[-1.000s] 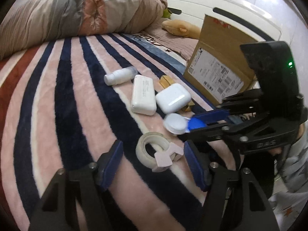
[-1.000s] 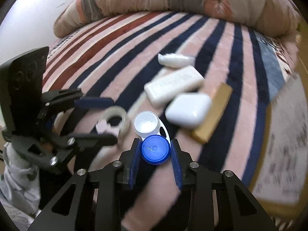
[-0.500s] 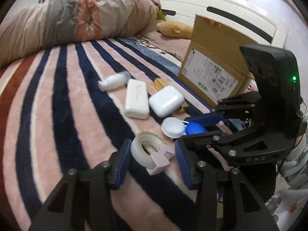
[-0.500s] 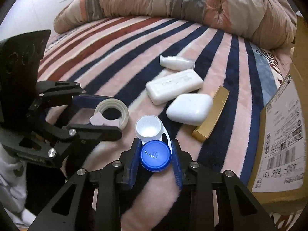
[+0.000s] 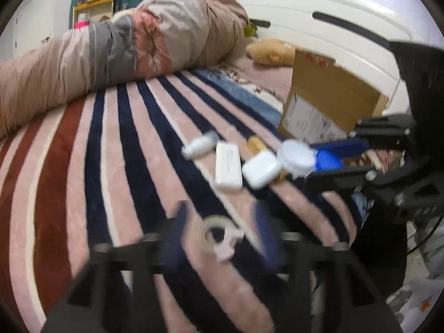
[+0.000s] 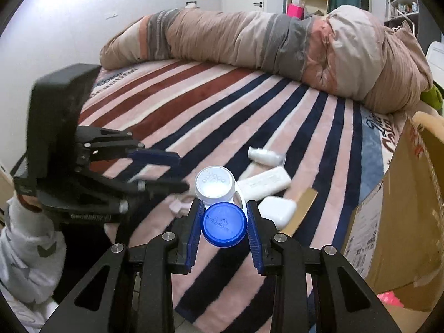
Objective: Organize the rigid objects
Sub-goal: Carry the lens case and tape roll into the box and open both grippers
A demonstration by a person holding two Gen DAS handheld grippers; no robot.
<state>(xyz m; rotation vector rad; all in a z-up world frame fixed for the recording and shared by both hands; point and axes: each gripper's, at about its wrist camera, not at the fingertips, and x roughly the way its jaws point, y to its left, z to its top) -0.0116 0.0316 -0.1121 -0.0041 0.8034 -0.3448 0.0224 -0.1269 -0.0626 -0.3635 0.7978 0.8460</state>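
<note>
My right gripper (image 6: 224, 223) is shut on a contact lens case (image 6: 219, 205) with one blue and one white cap, held above the striped bed; the case also shows in the left wrist view (image 5: 306, 159). My left gripper (image 5: 219, 226) is open around a tape roll (image 5: 217, 234) that lies on the blanket, apart from the fingers; the view is blurred. On the blanket lie a small white bottle (image 6: 265, 155), a flat white box (image 6: 265, 184), a white earbud case (image 6: 277, 211) and a gold bar (image 6: 301, 211).
An open cardboard box (image 6: 394, 222) stands at the right on the bed (image 5: 125, 144). A rolled duvet (image 6: 263, 38) lies along the far side. A white headboard (image 5: 319, 19) and a plush toy (image 5: 270, 51) are behind the box.
My right gripper has lifted the lens case off the blanket. My left gripper has pulled back and up, its jaws wider, with the tape roll still lying between them.
</note>
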